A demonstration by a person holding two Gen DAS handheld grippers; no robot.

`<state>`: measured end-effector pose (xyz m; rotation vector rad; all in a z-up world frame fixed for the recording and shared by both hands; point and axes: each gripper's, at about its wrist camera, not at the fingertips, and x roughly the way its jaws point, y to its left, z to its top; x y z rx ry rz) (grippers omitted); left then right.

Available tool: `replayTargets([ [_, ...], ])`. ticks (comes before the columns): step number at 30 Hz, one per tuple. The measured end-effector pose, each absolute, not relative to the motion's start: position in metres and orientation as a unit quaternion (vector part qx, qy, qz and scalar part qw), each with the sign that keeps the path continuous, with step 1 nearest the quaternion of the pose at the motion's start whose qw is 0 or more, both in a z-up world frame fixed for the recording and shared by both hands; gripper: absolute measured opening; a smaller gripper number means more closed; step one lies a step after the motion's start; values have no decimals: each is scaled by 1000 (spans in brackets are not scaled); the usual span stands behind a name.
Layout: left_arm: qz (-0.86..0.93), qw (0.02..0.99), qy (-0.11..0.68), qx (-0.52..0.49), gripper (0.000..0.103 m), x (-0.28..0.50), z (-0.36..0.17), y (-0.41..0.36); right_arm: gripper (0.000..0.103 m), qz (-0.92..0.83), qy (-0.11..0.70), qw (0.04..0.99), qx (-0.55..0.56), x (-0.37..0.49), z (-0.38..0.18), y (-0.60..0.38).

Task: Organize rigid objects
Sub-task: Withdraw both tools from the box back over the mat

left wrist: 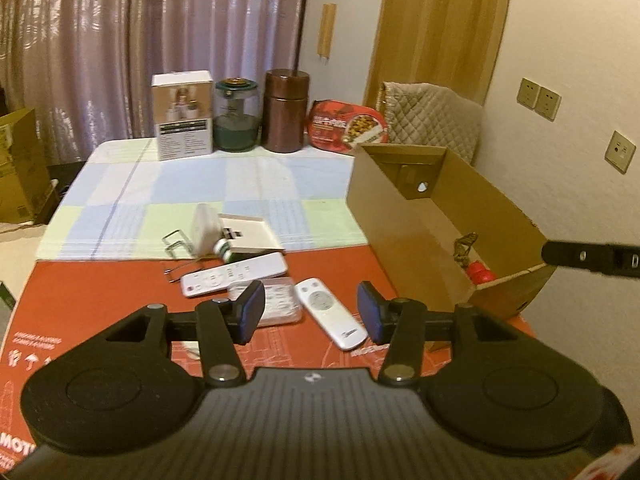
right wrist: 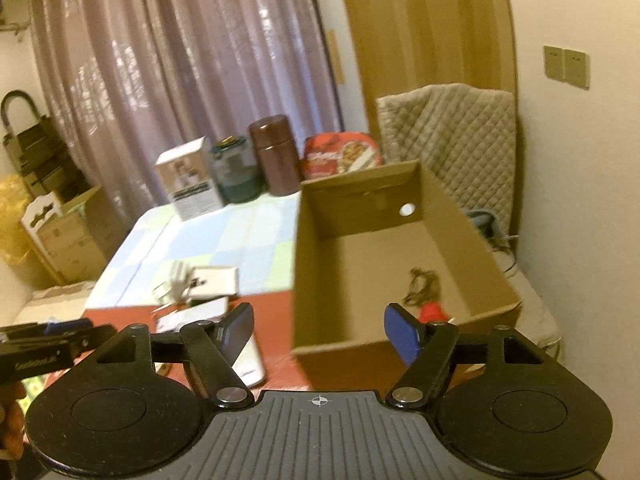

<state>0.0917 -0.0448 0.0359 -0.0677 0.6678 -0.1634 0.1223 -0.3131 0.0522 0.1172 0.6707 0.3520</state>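
My left gripper (left wrist: 311, 308) is open and empty, hovering over a small white oval remote (left wrist: 330, 313) on the red mat. A long white remote (left wrist: 234, 274), a clear plastic case (left wrist: 276, 304), a white flat box (left wrist: 250, 232), a small green-capped bottle (left wrist: 223, 249) and metal clips (left wrist: 176, 240) lie just beyond. The open cardboard box (left wrist: 404, 216) stands to the right, holding a red object (left wrist: 480, 273) and a brown tangle (left wrist: 464, 246). My right gripper (right wrist: 319, 330) is open and empty above the near edge of the box (right wrist: 340, 344).
At the table's far edge stand a white carton (left wrist: 183, 114), a glass jar (left wrist: 236, 114), a brown canister (left wrist: 286, 110) and a red food pack (left wrist: 346, 124). A quilted chair back (left wrist: 434, 116) is behind the box. Wall on the right, cartons (right wrist: 68, 236) on the left.
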Motion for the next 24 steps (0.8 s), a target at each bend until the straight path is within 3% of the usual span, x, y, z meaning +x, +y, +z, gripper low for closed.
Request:
replayTargets([
  [15, -25, 942, 332, -41, 53, 53, 30, 12, 71, 211, 358, 909, 30, 90, 30, -262],
  [24, 6, 940, 341, -22, 74, 46, 20, 31, 83, 229, 363, 903, 24, 83, 14, -244],
])
